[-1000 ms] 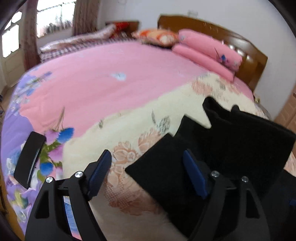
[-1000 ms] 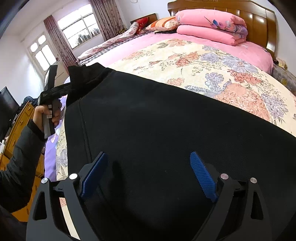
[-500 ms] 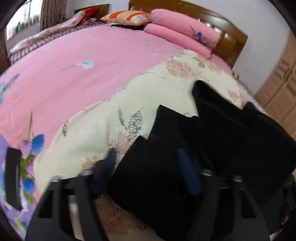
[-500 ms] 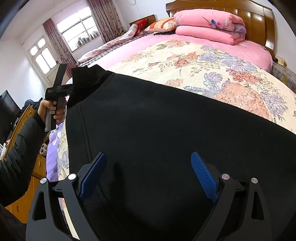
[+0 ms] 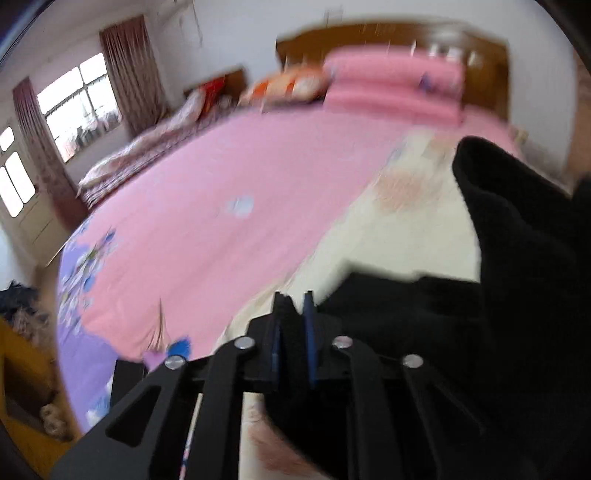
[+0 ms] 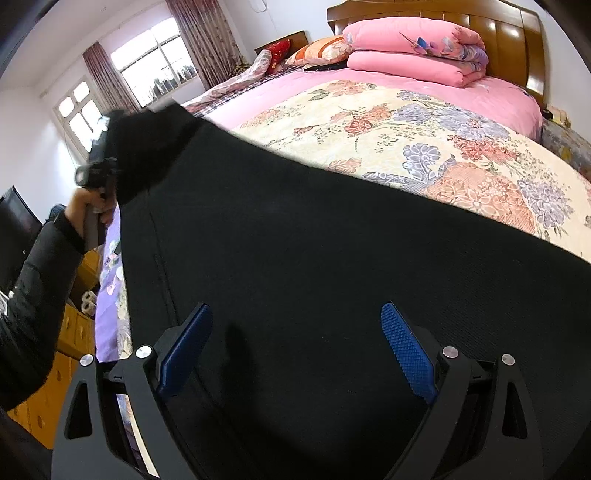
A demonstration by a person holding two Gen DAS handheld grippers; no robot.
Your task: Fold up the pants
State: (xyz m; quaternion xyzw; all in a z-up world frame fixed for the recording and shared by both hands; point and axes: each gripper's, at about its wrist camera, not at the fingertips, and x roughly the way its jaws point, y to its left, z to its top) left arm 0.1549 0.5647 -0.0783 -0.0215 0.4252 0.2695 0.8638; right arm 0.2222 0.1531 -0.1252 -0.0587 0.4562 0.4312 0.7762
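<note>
**Bright bedroom, big bed**

White walls, daylight through the curtained windows (image 6: 157,70) at upper left. A wooden headboard (image 6: 498,33) sits top right behind folded pink quilts (image 6: 413,55). An orange wooden dresser (image 6: 70,339) runs along the lower left edge.

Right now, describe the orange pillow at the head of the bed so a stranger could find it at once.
Start at the wooden headboard and the stack of folded pink quilts in front of it. Just beside that stack, on the window side, lies the orange pillow. It is the only orange-and-pale patterned piece there, set between the plain pink quilts and a red cushion farther toward the window.
</note>
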